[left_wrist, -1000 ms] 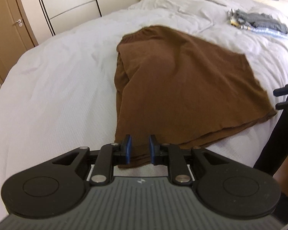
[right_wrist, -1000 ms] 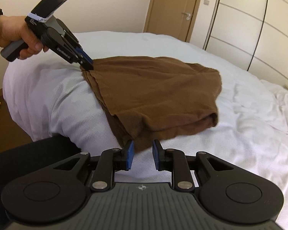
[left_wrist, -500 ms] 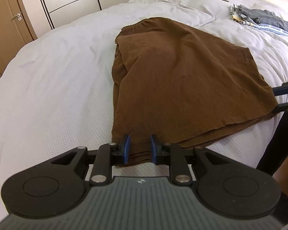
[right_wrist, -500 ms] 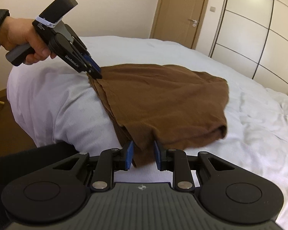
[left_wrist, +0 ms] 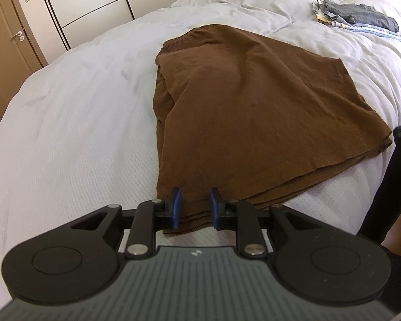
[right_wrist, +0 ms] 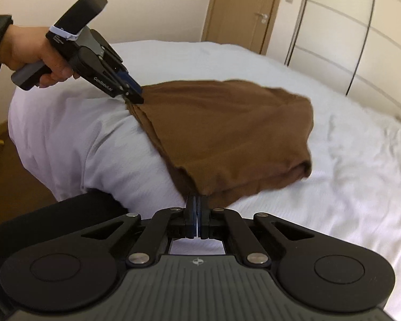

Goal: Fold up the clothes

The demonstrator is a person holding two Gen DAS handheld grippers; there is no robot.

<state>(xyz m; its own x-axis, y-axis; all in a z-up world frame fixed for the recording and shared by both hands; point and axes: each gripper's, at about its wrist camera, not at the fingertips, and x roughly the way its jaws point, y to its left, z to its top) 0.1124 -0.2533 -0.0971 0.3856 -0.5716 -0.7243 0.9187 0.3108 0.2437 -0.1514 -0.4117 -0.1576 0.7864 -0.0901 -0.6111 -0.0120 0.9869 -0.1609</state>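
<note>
Lying folded on the white bed cover (left_wrist: 74, 144), the brown shorts (left_wrist: 254, 112) are spread near the bed's foot edge, elastic waistband farthest from the grippers. One hem corner is clenched between the closed jaws of the right gripper (right_wrist: 197, 214). The other hem corner is bracketed by the left gripper (left_wrist: 193, 208), its blue pads (left_wrist: 176, 207) parted around the fabric, not pressing it. A stack of folded clothes (left_wrist: 358, 18) is seen well apart, toward the pillows.
</note>
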